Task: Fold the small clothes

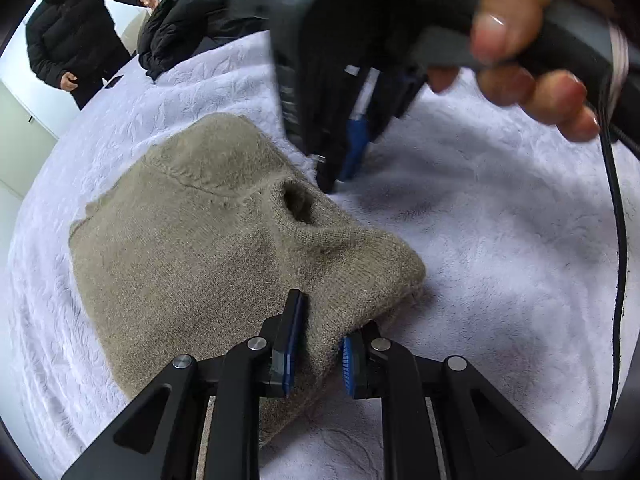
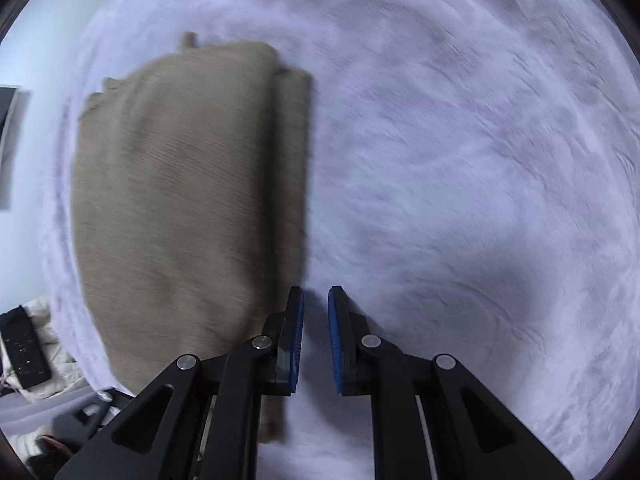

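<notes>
A tan knitted garment (image 1: 208, 248) lies on a white fleecy blanket (image 1: 500, 240), already doubled over at least once: in the right wrist view it (image 2: 188, 200) shows as a tidy oblong with a second layer of edge stepping out along its right side. By that evidence the task appears well along. What is left, as far as can be judged, is one more fold or a final flattening, since the near end is bunched rather than flat. Which kind of garment it is cannot be told; a round opening (image 1: 298, 202) gapes in its upper layer in the left wrist view.

The long axis of the garment runs from the near edge of the right wrist view away toward the far edge of the blanket, with small tabs of cloth at the far end. In the left wrist view the same axis slants from the near fingers up and to the left.

The left gripper (image 1: 318, 346) is closed down on the near end of the garment, a thick wad of knit pinched between its blue pads. The right gripper (image 2: 316, 340) holds nothing; its fingers stand a narrow gap apart, above the blanket just beside the garment's right edge. It (image 1: 340, 182) appears blurred, held in the person's hand (image 1: 532, 56).

Two bystanders in dark jackets (image 1: 80, 28) stand beyond the blanket.
</notes>
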The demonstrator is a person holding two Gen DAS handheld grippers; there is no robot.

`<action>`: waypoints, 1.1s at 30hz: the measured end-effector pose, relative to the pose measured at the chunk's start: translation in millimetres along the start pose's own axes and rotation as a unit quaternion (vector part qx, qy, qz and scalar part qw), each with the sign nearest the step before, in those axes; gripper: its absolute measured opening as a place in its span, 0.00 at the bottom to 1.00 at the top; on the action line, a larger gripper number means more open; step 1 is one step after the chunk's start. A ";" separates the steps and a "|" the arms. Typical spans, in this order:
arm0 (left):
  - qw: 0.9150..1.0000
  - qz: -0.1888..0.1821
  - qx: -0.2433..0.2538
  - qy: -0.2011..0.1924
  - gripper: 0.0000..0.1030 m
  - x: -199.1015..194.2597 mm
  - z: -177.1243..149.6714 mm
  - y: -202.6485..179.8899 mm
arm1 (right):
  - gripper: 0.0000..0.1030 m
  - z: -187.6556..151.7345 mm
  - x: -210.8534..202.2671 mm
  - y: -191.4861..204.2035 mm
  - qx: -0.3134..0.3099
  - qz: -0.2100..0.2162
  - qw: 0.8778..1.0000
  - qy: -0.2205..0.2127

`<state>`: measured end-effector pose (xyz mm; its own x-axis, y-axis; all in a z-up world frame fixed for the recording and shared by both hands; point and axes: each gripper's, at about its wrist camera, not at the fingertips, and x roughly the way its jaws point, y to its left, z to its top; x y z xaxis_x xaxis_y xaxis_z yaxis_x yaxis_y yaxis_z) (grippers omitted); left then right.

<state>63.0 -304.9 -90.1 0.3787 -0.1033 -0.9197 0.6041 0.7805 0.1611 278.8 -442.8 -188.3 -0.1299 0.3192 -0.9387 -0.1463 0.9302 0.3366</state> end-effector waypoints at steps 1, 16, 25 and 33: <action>1.000 -0.007 -0.007 0.000 0.17 -1.5 -0.3 3.6 | 0.14 -2.6 -2.4 -3.3 0.008 0.007 1.000 -0.001; 1.000 -0.024 0.005 0.002 0.70 -6.3 -6.8 -7.9 | 0.52 -2.3 -12.3 51.5 -0.042 0.044 0.996 0.059; 0.998 -0.051 -0.028 0.016 0.70 -17.5 -18.2 -6.5 | 0.33 -36.4 5.3 27.8 -0.054 0.002 0.996 0.069; 0.992 -0.062 -0.099 0.042 0.84 -19.6 -33.1 32.9 | 0.37 -69.9 9.9 54.8 -0.065 -0.039 0.996 0.055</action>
<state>52.2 -256.8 -78.6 0.2446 -0.1611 -0.9561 0.4904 0.8712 -0.0214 201.0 -401.3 -174.0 -0.2191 0.2177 -0.9511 -0.2842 0.9183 0.2757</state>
